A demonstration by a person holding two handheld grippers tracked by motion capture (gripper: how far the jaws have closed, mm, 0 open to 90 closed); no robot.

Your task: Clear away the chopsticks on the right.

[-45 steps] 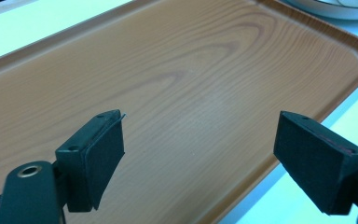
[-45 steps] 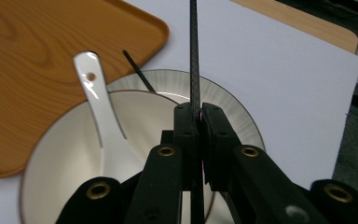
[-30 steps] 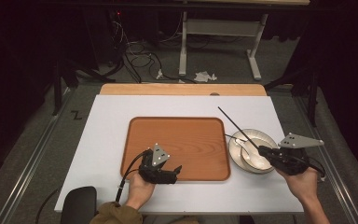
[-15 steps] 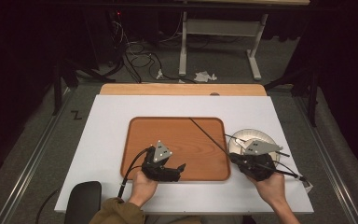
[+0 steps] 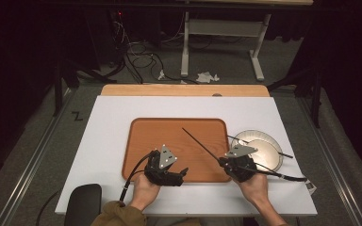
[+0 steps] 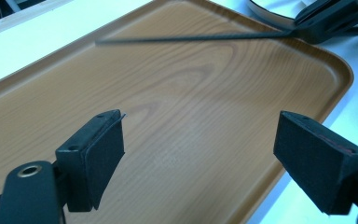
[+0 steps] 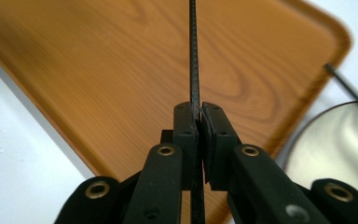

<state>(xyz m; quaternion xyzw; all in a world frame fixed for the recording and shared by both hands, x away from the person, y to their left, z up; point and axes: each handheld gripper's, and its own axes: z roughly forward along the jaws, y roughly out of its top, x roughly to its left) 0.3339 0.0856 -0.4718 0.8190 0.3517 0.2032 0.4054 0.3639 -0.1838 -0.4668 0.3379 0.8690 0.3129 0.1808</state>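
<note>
The right gripper [image 5: 226, 162] has swung in from over the plate [image 5: 269, 147] and now holds a thin black rod [image 5: 200, 145] clamped tight between its jaws, slanting over the tray [image 5: 141, 141]. That suggests the rod is being carried to the tray, while a second rod [image 5: 283, 154] remains across the plate. The left gripper [image 5: 183, 173] waits wide open and empty over the tray's near edge.

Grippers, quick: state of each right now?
Left gripper: open, empty, over the brown wood-grain tray.
Right gripper: shut on the thin black stick, which reaches over the tray.
</note>
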